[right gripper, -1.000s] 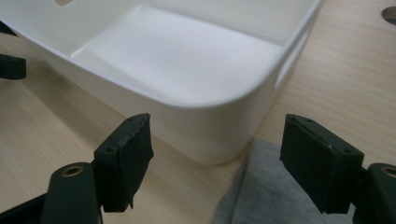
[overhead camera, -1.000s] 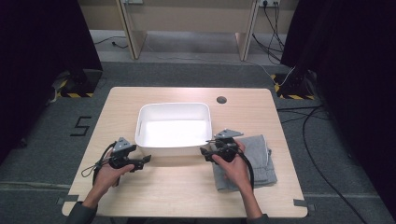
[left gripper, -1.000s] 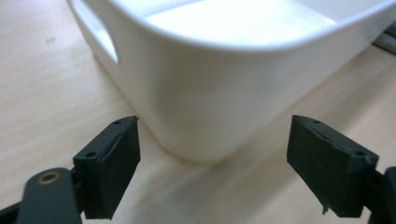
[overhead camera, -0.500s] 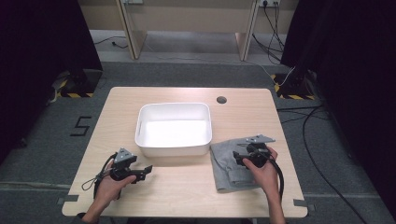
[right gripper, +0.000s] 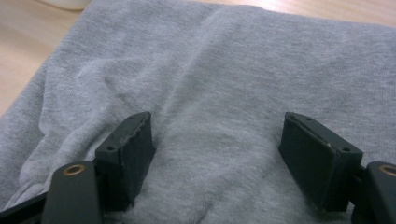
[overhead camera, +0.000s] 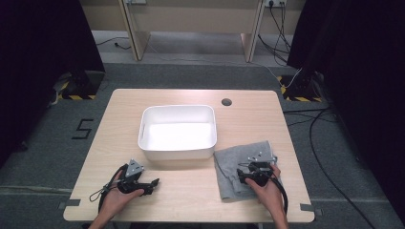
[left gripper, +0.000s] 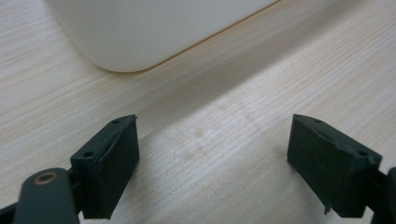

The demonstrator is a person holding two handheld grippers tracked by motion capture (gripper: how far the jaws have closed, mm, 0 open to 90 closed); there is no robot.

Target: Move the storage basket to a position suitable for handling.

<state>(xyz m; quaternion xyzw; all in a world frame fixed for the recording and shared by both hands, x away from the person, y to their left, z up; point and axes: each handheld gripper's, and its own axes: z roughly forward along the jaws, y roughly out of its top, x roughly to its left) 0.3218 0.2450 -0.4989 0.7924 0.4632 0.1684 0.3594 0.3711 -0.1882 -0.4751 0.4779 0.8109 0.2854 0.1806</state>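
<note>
Grey cloth (right gripper: 243, 79) lies under the right gripper's (right gripper: 217, 149) wide-apart jaws.

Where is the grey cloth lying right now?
In the high view, the grey cloth lies flat on the table's near right part, just right of the white tub's front corner, under the right tongs.

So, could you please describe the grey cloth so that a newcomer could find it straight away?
Start at the light wooden table and find the white tub near its middle. The grey cloth lies flat and rumpled by the tub's near right corner, under the open right gripper. It is the one soft, grey thing on the table.
</note>
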